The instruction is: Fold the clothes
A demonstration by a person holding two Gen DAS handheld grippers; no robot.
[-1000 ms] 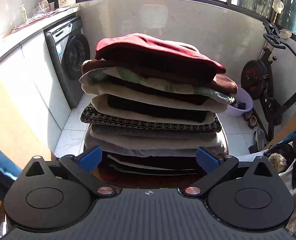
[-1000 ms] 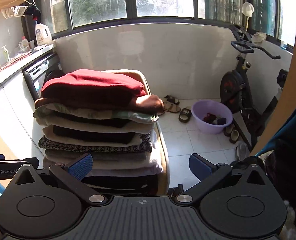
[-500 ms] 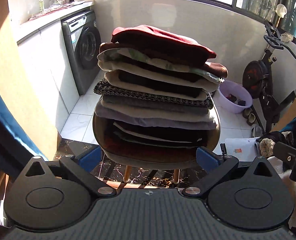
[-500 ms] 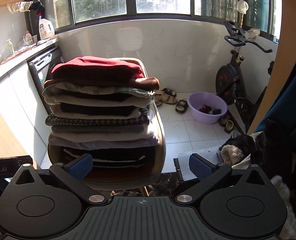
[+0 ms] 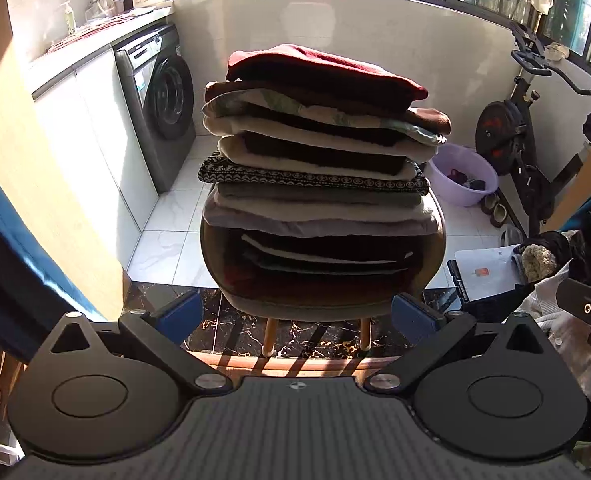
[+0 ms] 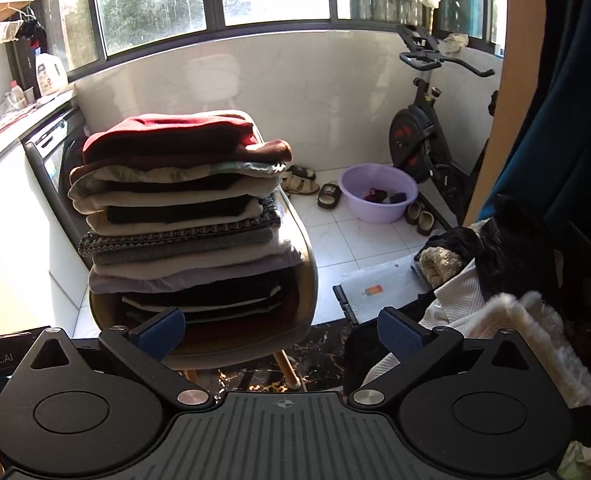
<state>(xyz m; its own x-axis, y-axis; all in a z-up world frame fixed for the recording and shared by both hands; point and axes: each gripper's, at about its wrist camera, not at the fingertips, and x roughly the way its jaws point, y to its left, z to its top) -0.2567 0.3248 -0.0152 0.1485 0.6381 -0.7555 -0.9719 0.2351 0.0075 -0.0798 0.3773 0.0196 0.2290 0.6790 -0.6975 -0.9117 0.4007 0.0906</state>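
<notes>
With both the left gripper (image 5: pixel 295 312) and right gripper (image 6: pixel 281 330) jaws apart and empty before the folded stack (image 5: pixel 319 152) on the chair (image 5: pixel 435 248), the step in hand appears to be fetching: next, grasp a garment from the unfolded pile (image 6: pixel 495 304).

1. My left gripper (image 5: pixel 295 314) and right gripper (image 6: pixel 281 330): black bodies, blue pads.
2. Stack of folded clothes (image 5: pixel 319 152): dark red on top, then brown, cream, black, a black-and-white patterned band, grey.
3. Basin (image 6: pixel 377 192): lilac.
4. Washing machine (image 5: pixel 161 100): dark grey.
5. Unfolded clothes (image 6: pixel 507 300): white, black.
</notes>
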